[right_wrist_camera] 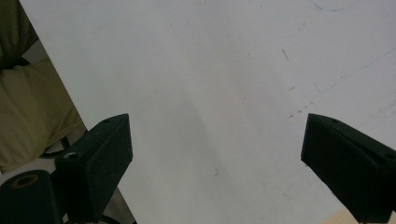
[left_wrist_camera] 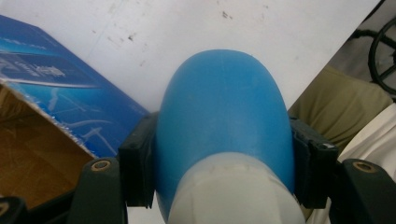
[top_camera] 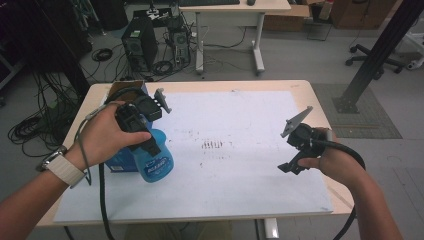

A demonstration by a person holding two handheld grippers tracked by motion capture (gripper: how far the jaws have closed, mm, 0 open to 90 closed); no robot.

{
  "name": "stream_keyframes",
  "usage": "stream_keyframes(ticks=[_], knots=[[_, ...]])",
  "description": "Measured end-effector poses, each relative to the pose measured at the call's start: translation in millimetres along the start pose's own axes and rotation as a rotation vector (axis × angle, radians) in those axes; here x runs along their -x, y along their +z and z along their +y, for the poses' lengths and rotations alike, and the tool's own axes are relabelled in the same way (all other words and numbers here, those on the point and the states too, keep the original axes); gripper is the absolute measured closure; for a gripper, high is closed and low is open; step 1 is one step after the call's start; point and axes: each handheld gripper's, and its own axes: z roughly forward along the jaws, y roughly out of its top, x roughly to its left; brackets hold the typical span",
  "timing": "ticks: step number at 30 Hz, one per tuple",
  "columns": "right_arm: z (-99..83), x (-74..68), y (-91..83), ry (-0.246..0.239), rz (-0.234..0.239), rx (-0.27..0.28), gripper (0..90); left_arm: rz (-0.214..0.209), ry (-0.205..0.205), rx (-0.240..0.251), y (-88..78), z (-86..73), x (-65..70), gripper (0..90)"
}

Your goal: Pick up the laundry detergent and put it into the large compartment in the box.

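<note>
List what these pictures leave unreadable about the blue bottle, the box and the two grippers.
- Blue bottle: label print too small in the high view; its cap is hidden by the left gripper and hand.
- Bottle base: out of sight in the left gripper view, which looks down its length.
- Blue box: cut off by the left edge; contents not visible.
- Right gripper: body below the bottom edge.

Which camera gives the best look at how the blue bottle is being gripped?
The left gripper view: the blue bottle sits close up between the jaws of the left hand-held gripper, both pads pressed against its sides. The high view shows the bottle smaller, its top hidden behind the left hand. The right gripper view looks at the white table surface.
</note>
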Motion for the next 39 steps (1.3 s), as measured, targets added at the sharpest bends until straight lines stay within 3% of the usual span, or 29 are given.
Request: stream_keyframes(ticks=[5,11,19,29,39], knots=[[-0.5,0.1,-0.8,-0.001,0.0,0.001,9.0,0.011,-0.018,-0.005,-10.4,2.7,-1.7,37.2],[0.1,-0.3,-1.7,-0.003,-0.001,0.006,9.0,0.009,-0.07,0.0,-24.0,5.6,-8.6,37.2],[0.5,0.1,-1.2,-0.002,0.001,0.004,9.0,0.017,-0.092,0.002,-39.4,10.0,-12.1,37.3],[0.9,1.7,-0.2,0.0,0.002,0.009,9.0,0.038,-0.147,0.007,-61.0,15.2,-19.5,37.3],[2.4,3.9,1.3,-0.001,0.006,0.008,9.0,0.05,-0.231,0.007,-74.7,17.4,-31.8,37.3]])
